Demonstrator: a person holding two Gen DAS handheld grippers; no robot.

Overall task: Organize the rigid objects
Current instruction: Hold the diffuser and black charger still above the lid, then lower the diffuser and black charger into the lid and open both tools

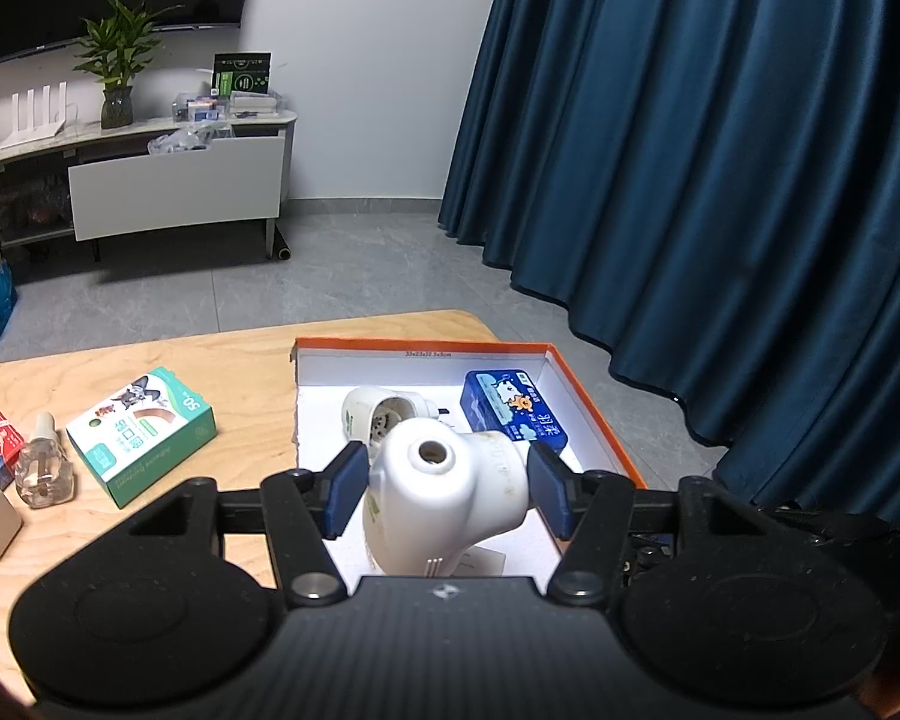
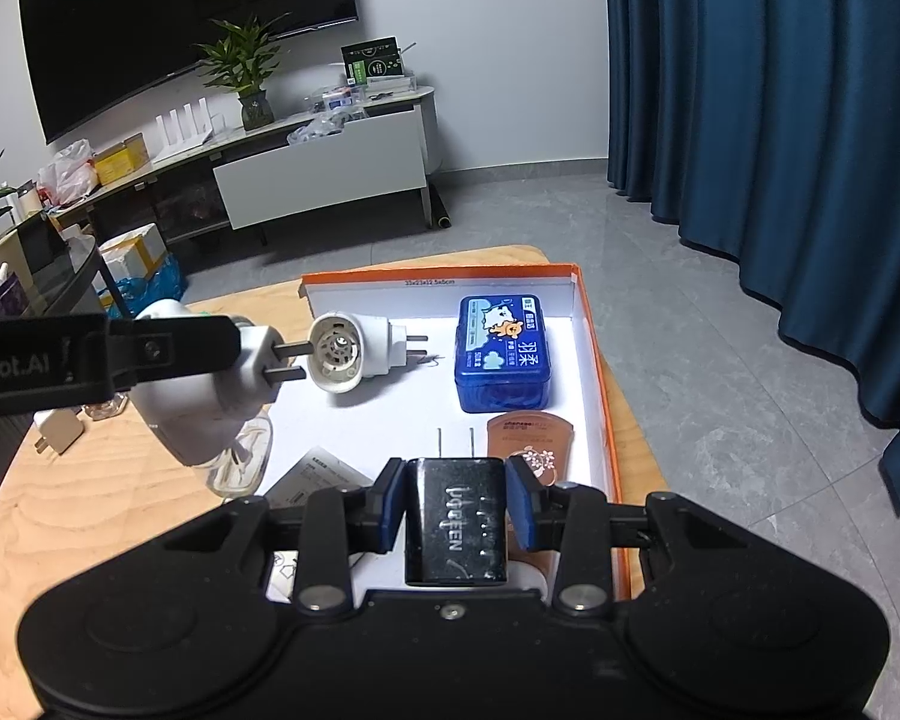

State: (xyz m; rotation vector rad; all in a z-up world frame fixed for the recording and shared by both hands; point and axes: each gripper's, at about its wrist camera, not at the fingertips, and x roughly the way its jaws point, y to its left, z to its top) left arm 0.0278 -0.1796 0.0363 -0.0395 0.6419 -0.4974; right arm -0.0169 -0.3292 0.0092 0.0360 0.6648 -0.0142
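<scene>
Black grippers (image 1: 447, 495) (image 2: 457, 507) — blue pads, silver screws, 2 fingers each.

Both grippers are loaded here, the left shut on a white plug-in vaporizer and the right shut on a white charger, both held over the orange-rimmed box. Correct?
Not quite: the charger in the right gripper is black, as the right wrist view shows. The left gripper is indeed shut on the white plug-in vaporizer, over the orange-rimmed box.

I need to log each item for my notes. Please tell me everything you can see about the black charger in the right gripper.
The black charger is a glossy, boxy plug adapter that looks plastic, with pale UGREEN lettering on its top face. Two thin metal prongs point forward, away from the camera. The right gripper is shut on its sides with blue pads. It hangs over the near part of the orange-rimmed box.
</scene>
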